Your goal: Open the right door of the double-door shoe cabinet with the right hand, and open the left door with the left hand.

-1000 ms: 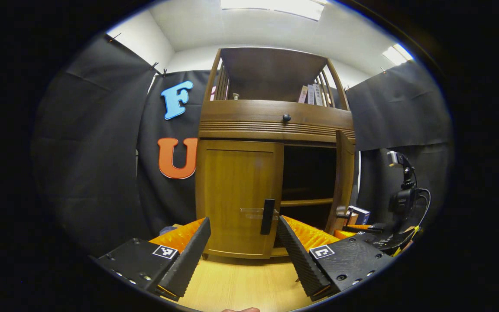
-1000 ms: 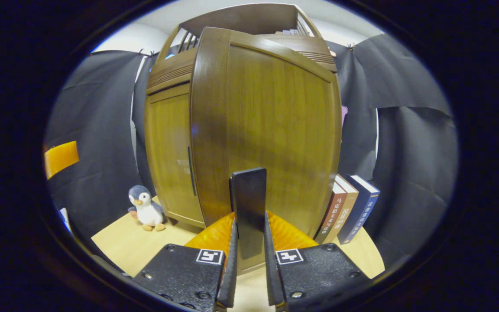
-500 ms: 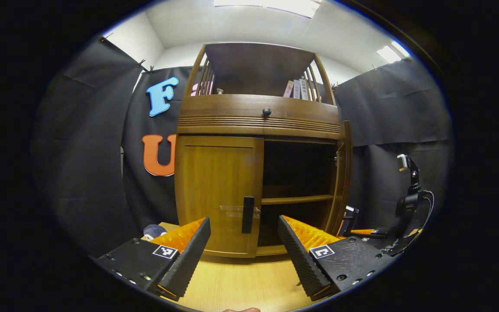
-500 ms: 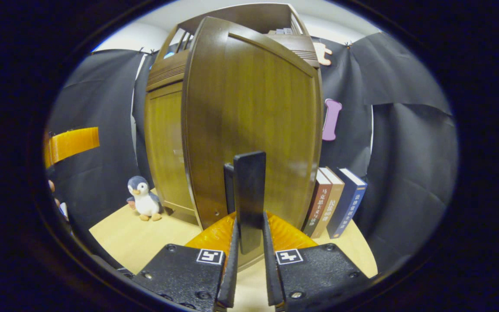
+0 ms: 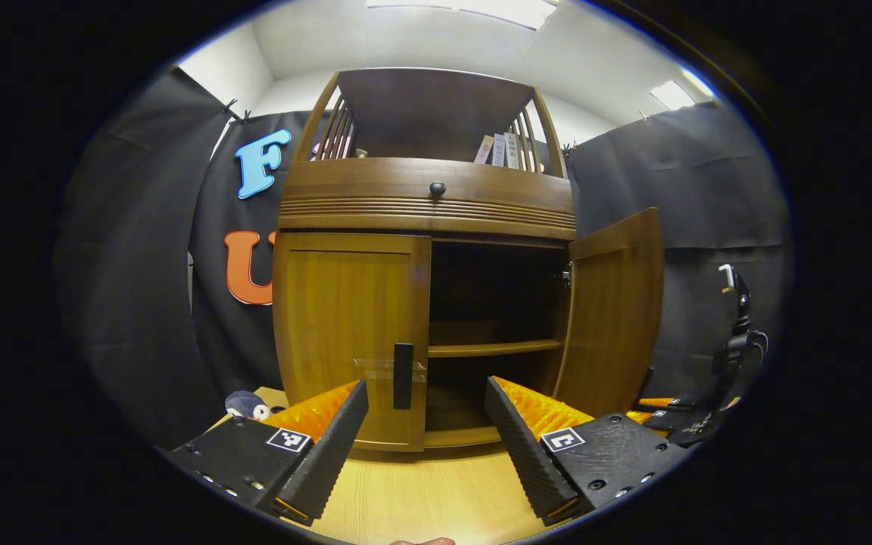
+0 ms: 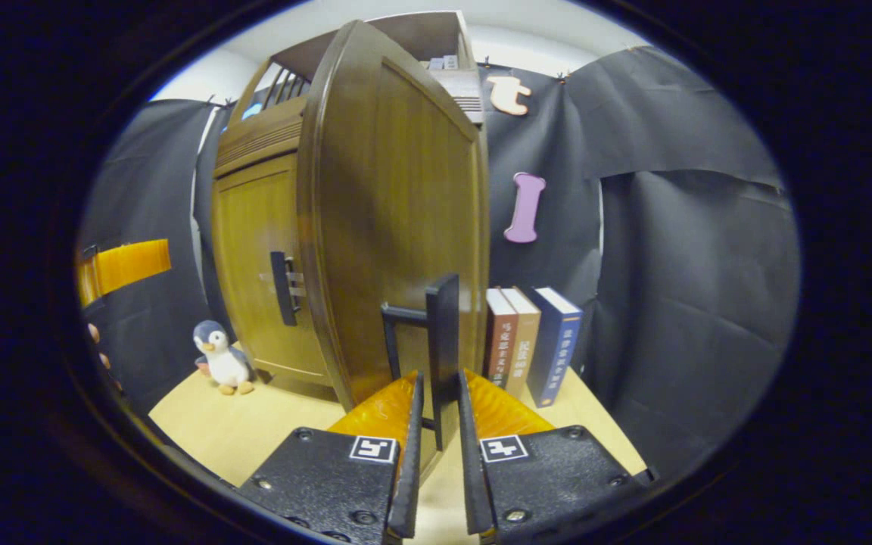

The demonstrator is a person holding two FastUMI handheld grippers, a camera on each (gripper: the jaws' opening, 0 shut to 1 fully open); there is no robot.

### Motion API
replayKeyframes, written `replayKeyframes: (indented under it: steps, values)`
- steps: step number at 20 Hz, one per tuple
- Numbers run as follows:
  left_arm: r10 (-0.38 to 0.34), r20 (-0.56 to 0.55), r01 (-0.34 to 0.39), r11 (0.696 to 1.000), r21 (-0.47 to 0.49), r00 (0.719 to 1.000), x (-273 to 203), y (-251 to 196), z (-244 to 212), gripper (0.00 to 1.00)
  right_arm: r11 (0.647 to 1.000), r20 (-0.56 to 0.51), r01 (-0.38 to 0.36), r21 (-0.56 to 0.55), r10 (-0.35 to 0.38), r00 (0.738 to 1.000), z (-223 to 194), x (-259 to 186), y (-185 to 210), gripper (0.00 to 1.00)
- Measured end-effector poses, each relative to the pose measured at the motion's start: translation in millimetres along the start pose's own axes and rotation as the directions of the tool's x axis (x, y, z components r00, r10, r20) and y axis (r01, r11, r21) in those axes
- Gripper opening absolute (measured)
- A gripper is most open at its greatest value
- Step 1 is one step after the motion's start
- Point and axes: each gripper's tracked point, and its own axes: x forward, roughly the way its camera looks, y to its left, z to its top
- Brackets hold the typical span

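Two doors, one double-door shoe cabinet (image 5: 428, 204), standing on a pale wooden tabletop (image 5: 436, 492).

Right door (image 5: 611, 310): swung well out from the frame, showing a dark interior and a shelf (image 5: 493, 348). Its dark bar handle (image 6: 442, 356) stands upright between the fingers of the right gripper (image 6: 437, 454), which is clamped narrow on it, both fingers pressing the bar.

Left door (image 5: 349, 333): flush in the frame, not yet opened. Its dark vertical bar handle (image 5: 403, 375) sits at the door's inner edge, low down. The left gripper (image 5: 425, 439) hangs in front with jaws spread wide, holding nothing, the handle showing between its fingers but apart from them.

Handling, by judgement: rigid wooden panels on side hinges, moderately light, turning in an arc rather than pulling straight. The bar handle is stiff and smooth-looking; grip across its middle, square on, so it does not slip or twist.

Also present: a plush penguin (image 6: 218, 357) at the cabinet's left foot; three upright books (image 6: 530, 341) beside the right door.
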Motion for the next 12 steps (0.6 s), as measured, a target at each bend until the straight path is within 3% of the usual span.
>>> replayKeyframes:
  steps: [1,2,3,6,9,12]
  values:
    - [-0.006,-0.005,0.006,1.000,-0.003,1.000,5,-3,-3,0.95,1.000,-0.002,0.014,0.014,-0.014,1.000,0,-2,-9,0.27]
    - [-0.012,-0.011,0.012,1.000,-0.007,1.000,9,-6,-5,0.95,0.999,-0.004,0.027,0.030,-0.027,1.000,1,-1,-16,0.17]
    - [-0.018,-0.016,0.018,1.000,-0.012,1.000,12,-9,-5,0.95,0.998,-0.007,0.043,0.041,-0.043,0.999,2,-2,-25,0.19]
    - [-0.036,-0.030,0.035,0.999,-0.022,0.999,24,-15,-8,0.95,0.994,-0.012,0.088,0.063,-0.087,0.996,2,-5,-47,0.11]
    - [-0.045,-0.047,0.044,0.999,-0.025,0.998,44,-15,-16,0.95,0.995,-0.022,0.073,0.063,-0.072,0.997,3,-9,-54,0.05]
    - [-0.023,-0.058,0.021,0.999,-0.026,0.998,75,-5,-27,0.95,0.996,-0.022,0.069,0.060,-0.068,0.997,4,-11,-58,0.10]
